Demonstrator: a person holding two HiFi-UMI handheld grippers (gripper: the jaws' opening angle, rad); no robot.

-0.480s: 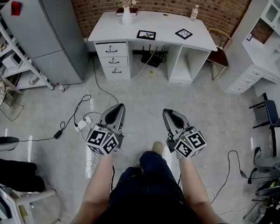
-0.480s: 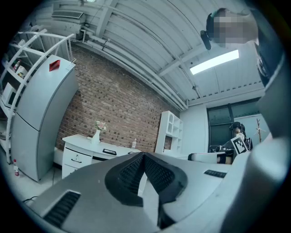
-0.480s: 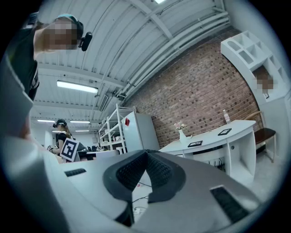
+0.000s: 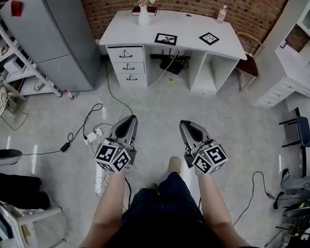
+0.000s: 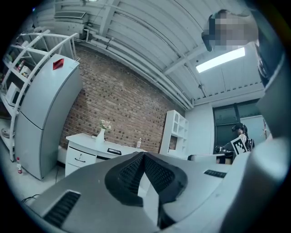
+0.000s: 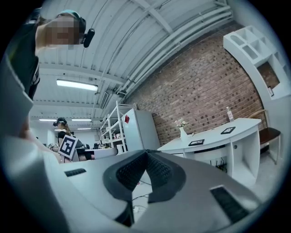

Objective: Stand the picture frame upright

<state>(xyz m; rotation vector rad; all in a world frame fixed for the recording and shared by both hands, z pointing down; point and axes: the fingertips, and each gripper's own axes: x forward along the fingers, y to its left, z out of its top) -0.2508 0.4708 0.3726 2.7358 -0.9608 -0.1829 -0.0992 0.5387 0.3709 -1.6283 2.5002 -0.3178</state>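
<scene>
Two black-framed pictures lie flat on a white desk at the far side of the room: one picture frame near the middle, another picture frame to its right. The same frames show small in the right gripper view, the nearer frame and the farther frame. My left gripper and right gripper hang over the floor well short of the desk, both shut and empty. In the left gripper view the gripper points toward the desk.
A white vase with flowers and a small bottle stand on the desk. A grey fridge and shelving stand at left, a white cabinet at right. Cables and a power strip lie on the floor near my legs.
The desk has shifted slightly lower and to the right in the head view. Both grippers hold nearly the same place and stay shut.
</scene>
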